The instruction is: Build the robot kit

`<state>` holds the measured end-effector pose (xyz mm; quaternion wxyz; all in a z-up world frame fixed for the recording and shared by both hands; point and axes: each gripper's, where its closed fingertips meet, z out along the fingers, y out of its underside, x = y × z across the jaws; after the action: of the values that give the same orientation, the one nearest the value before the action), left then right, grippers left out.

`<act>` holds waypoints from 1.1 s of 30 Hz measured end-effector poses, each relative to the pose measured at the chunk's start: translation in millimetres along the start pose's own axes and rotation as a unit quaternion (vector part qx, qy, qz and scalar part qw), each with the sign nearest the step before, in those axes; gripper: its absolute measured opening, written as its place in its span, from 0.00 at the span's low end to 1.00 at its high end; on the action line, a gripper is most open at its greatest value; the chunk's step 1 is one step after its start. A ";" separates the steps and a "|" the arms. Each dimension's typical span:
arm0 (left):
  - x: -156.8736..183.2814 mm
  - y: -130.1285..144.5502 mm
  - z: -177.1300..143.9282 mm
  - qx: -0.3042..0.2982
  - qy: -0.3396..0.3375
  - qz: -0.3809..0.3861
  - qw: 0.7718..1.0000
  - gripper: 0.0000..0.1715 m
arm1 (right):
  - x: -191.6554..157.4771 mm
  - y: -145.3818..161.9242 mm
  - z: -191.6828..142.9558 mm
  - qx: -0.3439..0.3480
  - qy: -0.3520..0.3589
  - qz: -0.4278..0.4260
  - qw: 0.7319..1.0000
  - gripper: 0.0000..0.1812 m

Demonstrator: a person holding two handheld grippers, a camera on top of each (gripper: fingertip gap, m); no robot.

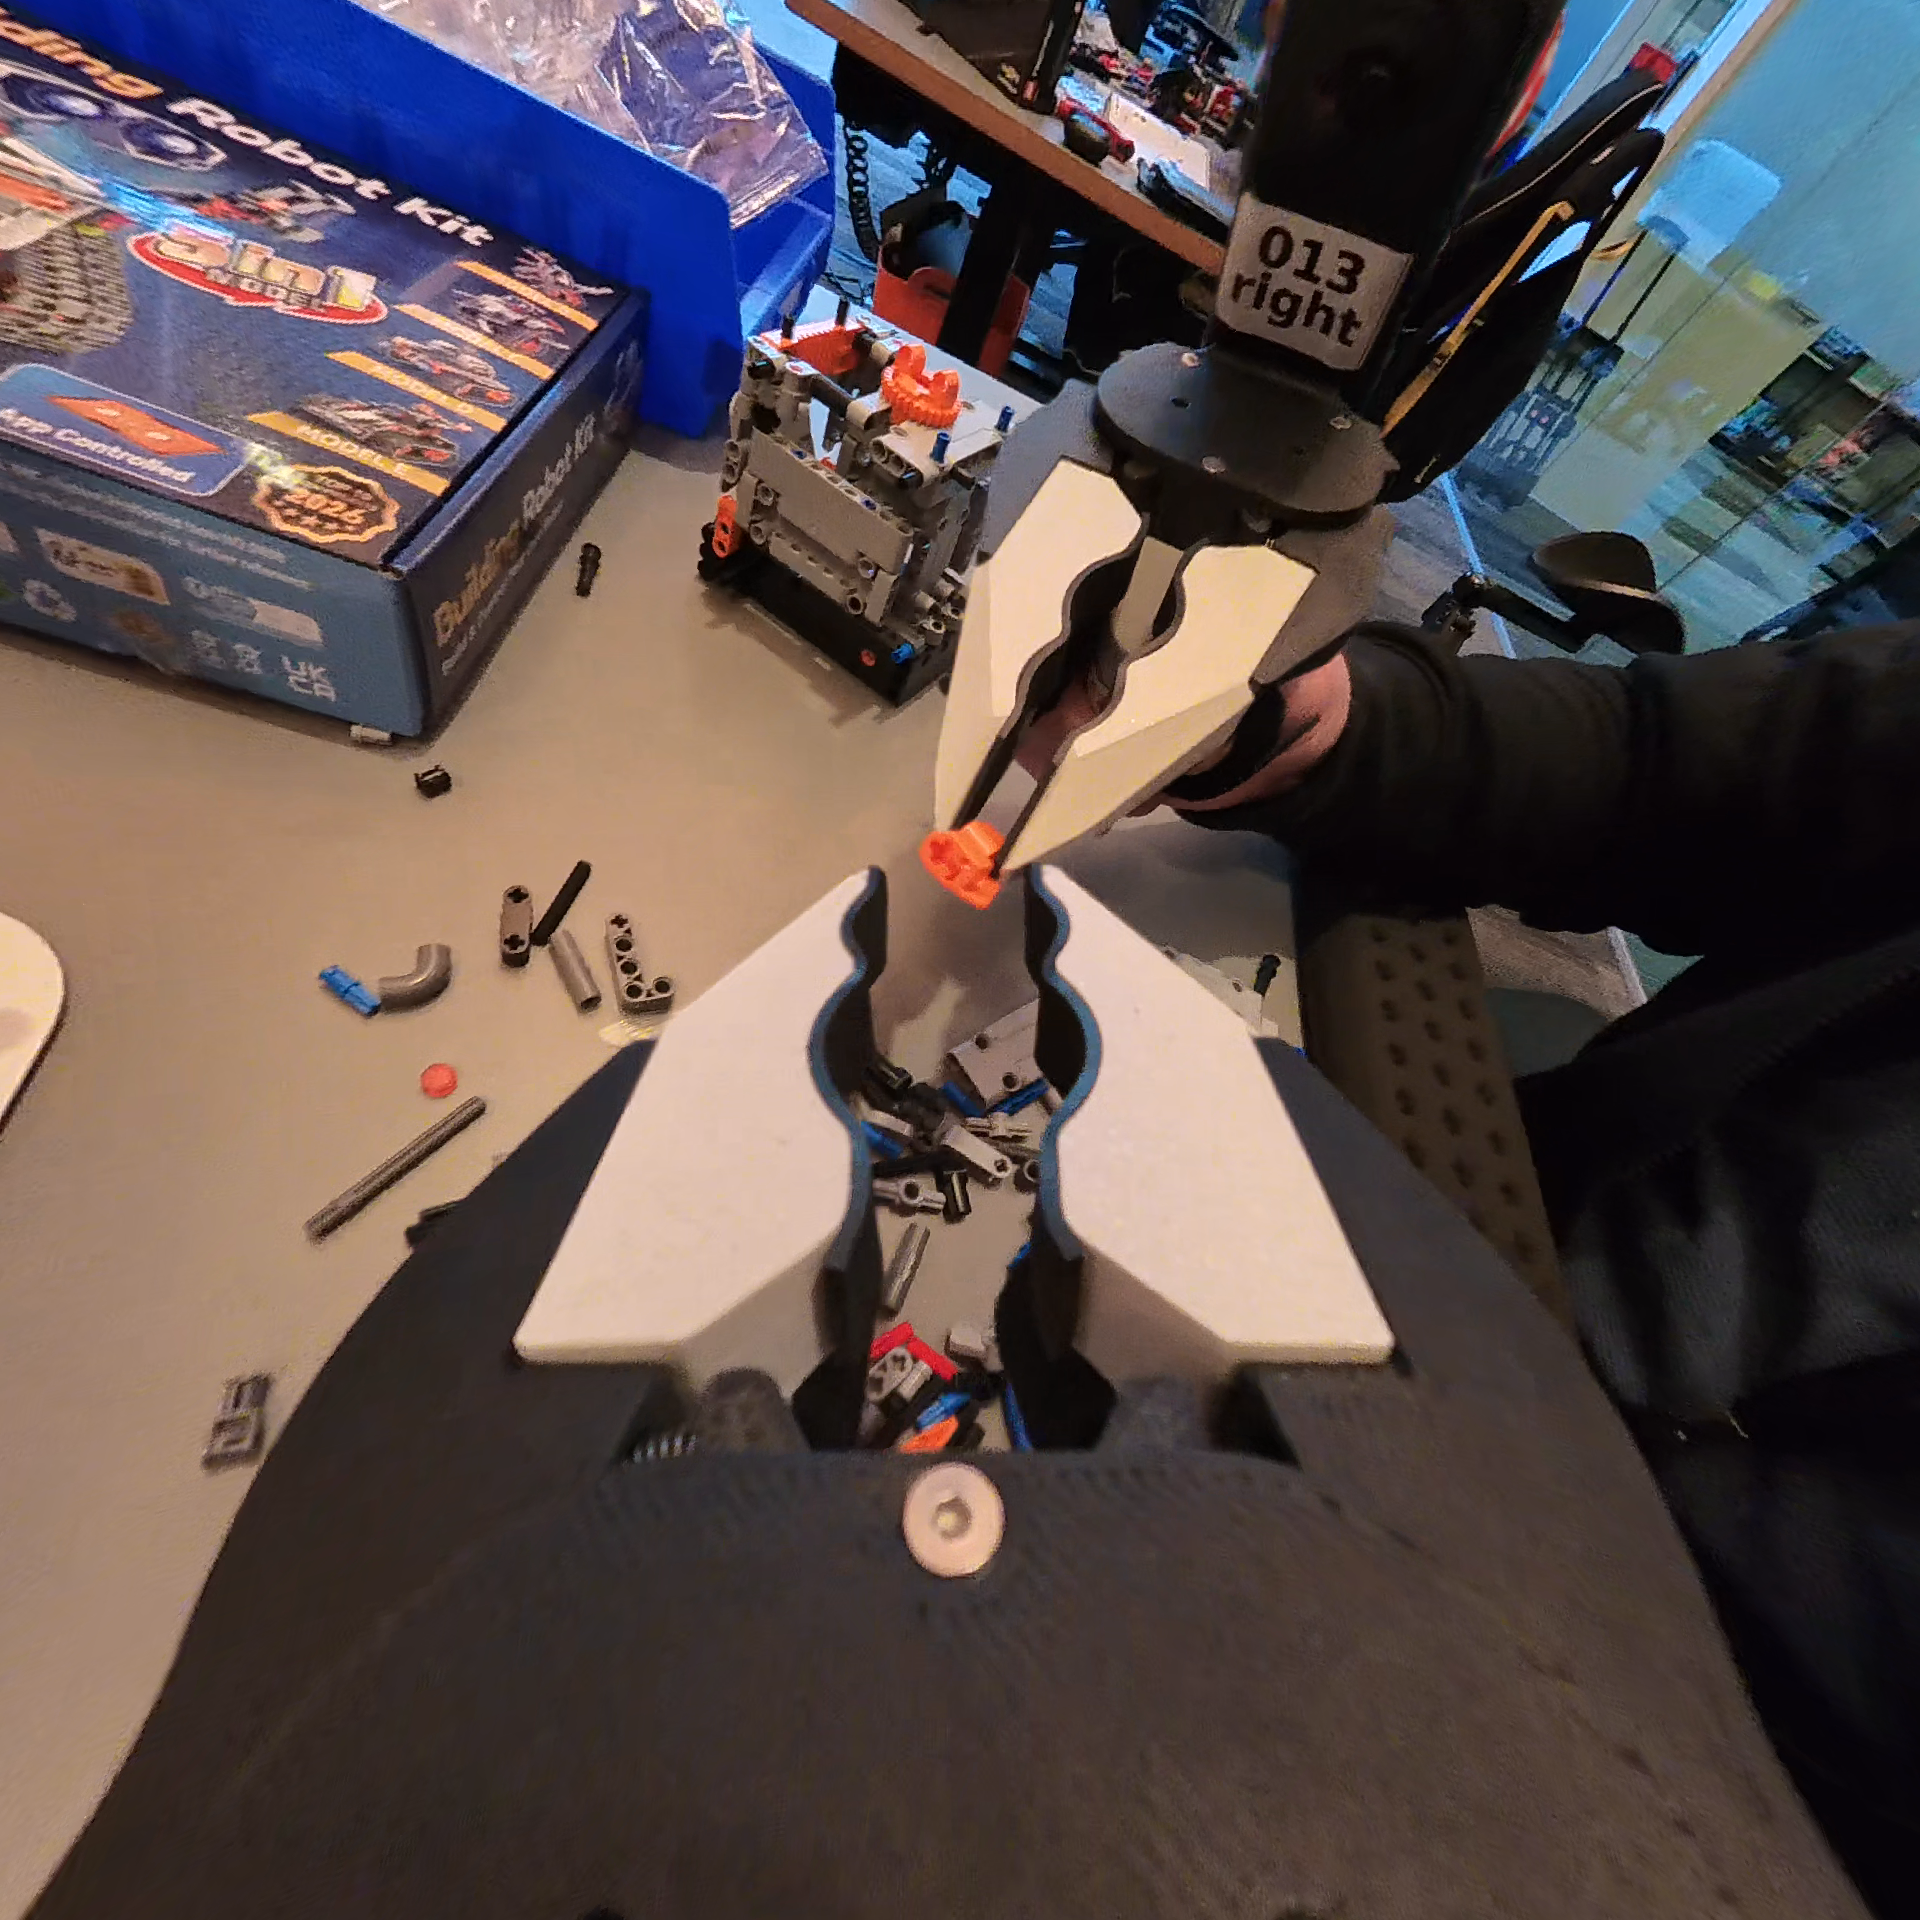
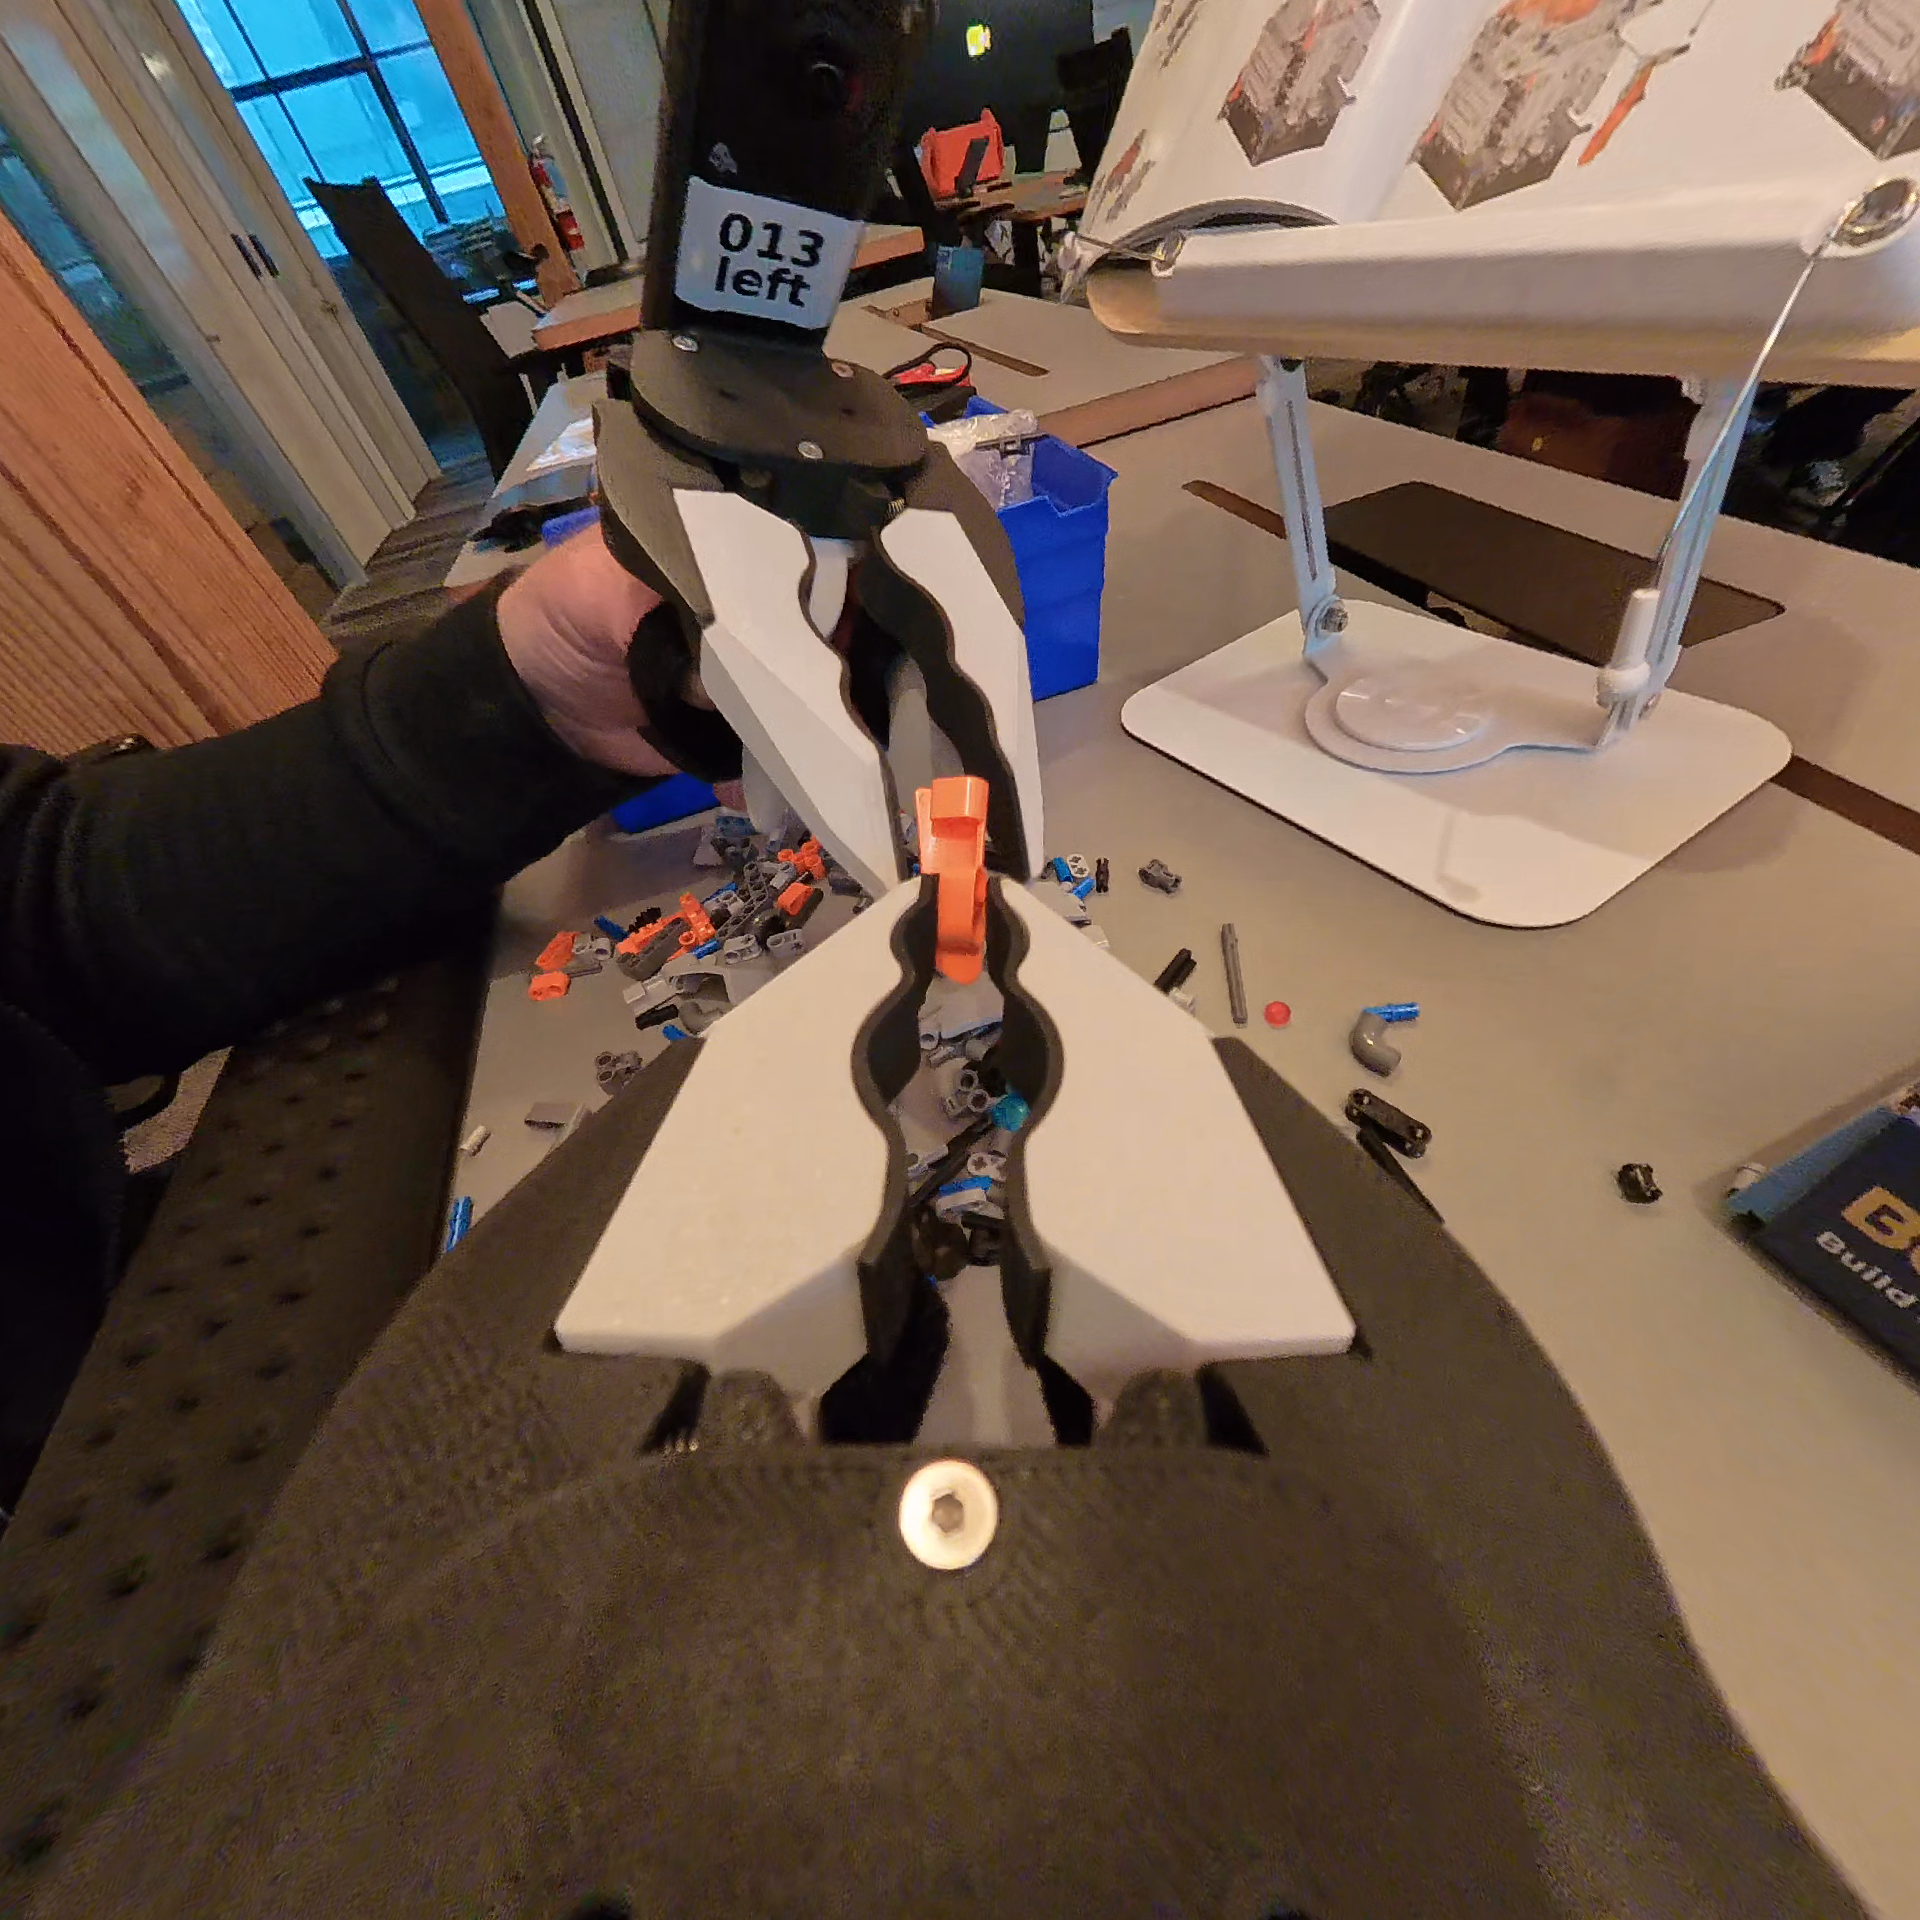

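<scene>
My right gripper point(image 2: 954, 894) is shut on a small orange toy-brick connector point(image 2: 951, 831) and holds it above the grey table. In the left wrist view the same right gripper point(image 1: 985, 844) points toward me with the orange connector point(image 1: 961, 868) at its tips. My left gripper point(image 1: 954, 888) is open. Its white fingers point(image 1: 748, 1091) sit tip to tip with the right gripper, and the connector is just at the gap between them. In the right wrist view the left gripper point(image 2: 961, 871) straddles the top of the connector without closing on it.
A grey and black brick model point(image 1: 847, 520) stands beside a blue kit box point(image 1: 260, 416) and a blue bin point(image 1: 582, 187). Loose parts point(image 1: 582, 956) and a pile of pieces point(image 2: 707, 935) lie under the grippers. A white book stand point(image 2: 1455, 748) holds an open booklet. The tips of both grippers are at nearly the same place.
</scene>
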<state>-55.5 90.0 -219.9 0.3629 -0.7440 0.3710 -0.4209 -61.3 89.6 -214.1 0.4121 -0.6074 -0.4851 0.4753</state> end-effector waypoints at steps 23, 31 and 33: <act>4.7 -20.8 1.3 0.076 0.026 -0.011 0.997 0.00 | 7.9 -10.5 -10.3 -0.011 0.091 -0.112 0.989 0.04; -3.0 -19.1 -4.1 0.060 -0.018 0.012 0.998 0.00 | 8.7 -5.0 -10.3 -0.038 0.095 -0.134 0.986 0.06; -5.0 -15.7 -4.8 0.044 -0.036 0.027 0.998 0.00 | 8.7 -5.8 -11.4 -0.041 0.099 -0.143 0.984 0.07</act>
<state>-57.8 100.5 -206.4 0.4198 -0.7315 0.3590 -0.3998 -50.6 98.8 -207.7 0.4963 -0.5924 -0.5427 0.3290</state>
